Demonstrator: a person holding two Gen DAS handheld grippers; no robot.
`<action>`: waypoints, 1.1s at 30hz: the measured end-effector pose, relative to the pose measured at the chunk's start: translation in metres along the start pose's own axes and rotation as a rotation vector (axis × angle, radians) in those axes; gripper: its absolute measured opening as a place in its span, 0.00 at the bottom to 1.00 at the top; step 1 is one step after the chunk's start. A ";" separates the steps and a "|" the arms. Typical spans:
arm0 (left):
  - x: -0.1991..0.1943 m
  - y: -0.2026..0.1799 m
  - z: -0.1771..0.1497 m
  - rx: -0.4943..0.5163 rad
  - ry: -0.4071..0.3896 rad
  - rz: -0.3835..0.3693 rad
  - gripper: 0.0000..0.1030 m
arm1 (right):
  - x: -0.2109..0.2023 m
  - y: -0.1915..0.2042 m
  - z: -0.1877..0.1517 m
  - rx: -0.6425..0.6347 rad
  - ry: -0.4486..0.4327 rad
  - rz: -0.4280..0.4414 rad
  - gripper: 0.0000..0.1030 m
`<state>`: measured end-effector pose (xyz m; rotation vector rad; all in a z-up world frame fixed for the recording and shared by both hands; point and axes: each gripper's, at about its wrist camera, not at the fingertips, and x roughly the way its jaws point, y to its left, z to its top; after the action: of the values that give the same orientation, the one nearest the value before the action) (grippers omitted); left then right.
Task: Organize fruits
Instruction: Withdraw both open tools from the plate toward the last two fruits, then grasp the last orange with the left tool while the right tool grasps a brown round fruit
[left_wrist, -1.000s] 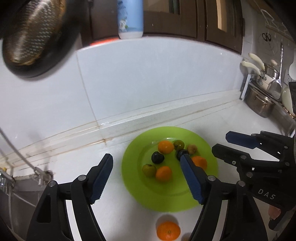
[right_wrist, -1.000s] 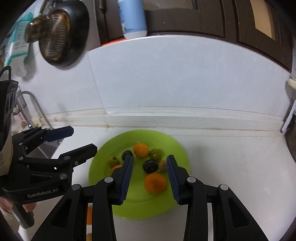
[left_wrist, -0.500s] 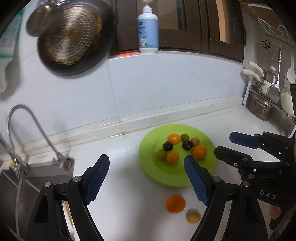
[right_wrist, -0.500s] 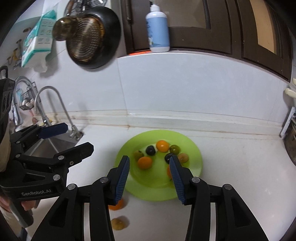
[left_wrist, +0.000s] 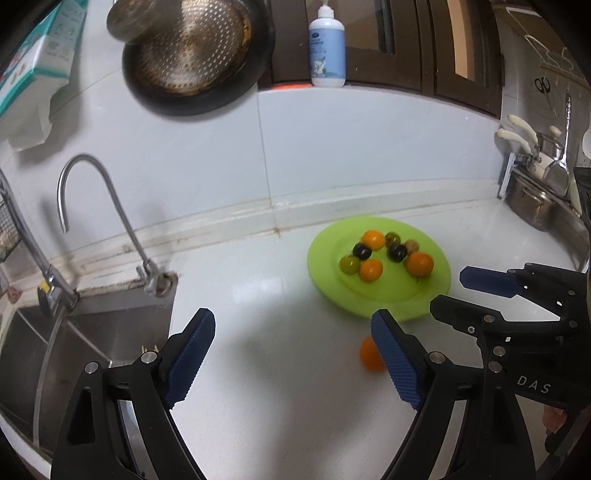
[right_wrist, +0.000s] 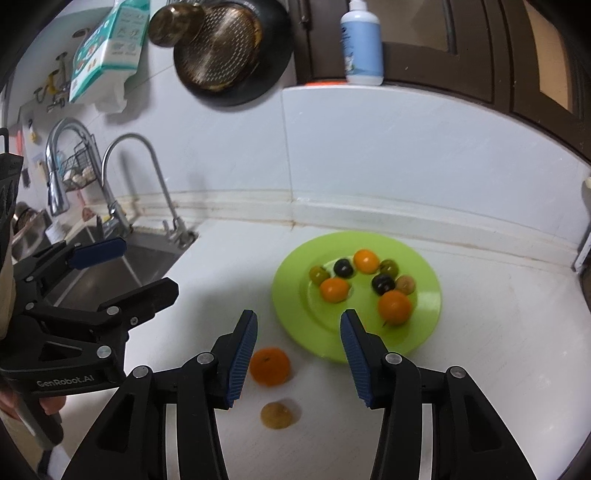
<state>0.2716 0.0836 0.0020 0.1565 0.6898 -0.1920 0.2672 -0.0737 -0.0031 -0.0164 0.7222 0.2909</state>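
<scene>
A green plate (right_wrist: 428, 306) on the white counter holds several small fruits: oranges, dark plums and green ones. It also shows in the left wrist view (left_wrist: 328, 273). A loose orange (right_wrist: 269, 365) and a small brownish fruit (right_wrist: 276, 415) lie on the counter in front of the plate. The orange shows partly behind a fingertip in the left wrist view (left_wrist: 367, 352). My right gripper (right_wrist: 299, 358) is open and empty, above and behind the loose orange. My left gripper (left_wrist: 291, 362) is open wide and empty, to the left of the plate.
A steel sink (left_wrist: 92, 332) with a curved tap (left_wrist: 96, 206) lies at the left. A dark pan with a strainer (left_wrist: 192, 55) hangs on the wall. A soap bottle (left_wrist: 327, 48) stands on the ledge. Pots (left_wrist: 532, 199) stand at the far right.
Both grippers have pulled back and up from the plate. The right gripper's jaws have widened. The loose orange and the brownish fruit have come into view in front of the plate.
</scene>
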 end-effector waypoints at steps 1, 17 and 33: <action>0.000 0.001 -0.004 -0.003 0.008 0.001 0.84 | 0.002 0.001 -0.002 0.001 0.009 0.004 0.46; 0.018 0.002 -0.049 -0.015 0.131 0.012 0.84 | 0.038 0.005 -0.044 0.017 0.189 0.068 0.46; 0.037 0.001 -0.071 -0.040 0.222 -0.008 0.84 | 0.069 0.007 -0.063 0.013 0.284 0.084 0.46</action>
<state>0.2565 0.0944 -0.0759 0.1384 0.9143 -0.1698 0.2737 -0.0568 -0.0947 -0.0158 1.0083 0.3685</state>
